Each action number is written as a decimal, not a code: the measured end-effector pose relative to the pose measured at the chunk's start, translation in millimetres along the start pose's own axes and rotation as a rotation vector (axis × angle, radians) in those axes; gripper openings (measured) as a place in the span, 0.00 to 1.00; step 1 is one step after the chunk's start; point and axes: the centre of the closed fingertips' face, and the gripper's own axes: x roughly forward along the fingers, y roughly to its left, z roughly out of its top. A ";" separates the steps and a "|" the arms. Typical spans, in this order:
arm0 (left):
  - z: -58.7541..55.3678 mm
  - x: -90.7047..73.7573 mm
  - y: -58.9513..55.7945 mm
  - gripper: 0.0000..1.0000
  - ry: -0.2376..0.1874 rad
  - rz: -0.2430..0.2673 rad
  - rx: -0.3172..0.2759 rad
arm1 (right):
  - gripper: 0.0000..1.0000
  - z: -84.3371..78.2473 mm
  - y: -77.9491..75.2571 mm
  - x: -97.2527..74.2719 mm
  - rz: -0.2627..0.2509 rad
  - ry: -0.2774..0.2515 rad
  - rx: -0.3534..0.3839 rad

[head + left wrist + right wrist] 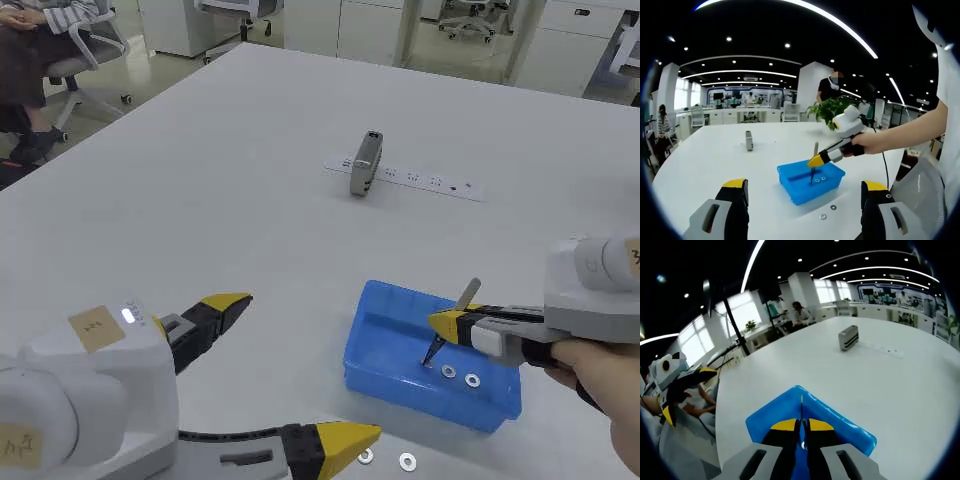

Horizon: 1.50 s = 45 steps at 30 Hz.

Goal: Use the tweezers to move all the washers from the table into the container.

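White table (200, 150) bears grey block (366, 162) beyond container (400, 385); jaws of right gripper (440, 322) clamp tweezers (468, 294), left gripper (310, 365) gapes empty.

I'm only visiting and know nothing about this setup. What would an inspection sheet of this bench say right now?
Surface: white table, plain.
Job's things: blue plastic container holds two metal washers; two more washers lie on the table beside it; slim grey tweezers point tip-down into the container.
Clutter: grey rectangular box at a white power strip, well away from the container.
Grippers: left claw open, holding nothing; right claw shut on the tweezers.
Cables: thin dark cable hangs below the hand holding the right claw.
Surroundings: open office, wheeled chair, seated person, green plant.
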 end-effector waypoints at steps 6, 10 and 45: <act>3.1 -0.5 0.2 0.95 -0.019 -0.003 -0.016 | 0.03 -5.7 3.3 5.0 -0.001 0.023 -0.052; 2.4 -0.1 -0.5 0.95 -0.014 -0.004 -0.011 | 0.03 -5.7 7.6 6.5 0.017 0.018 -0.127; 1.6 0.7 -2.9 0.95 -0.011 -0.015 -0.008 | 0.03 30.9 49.7 -42.1 0.011 -0.166 -0.164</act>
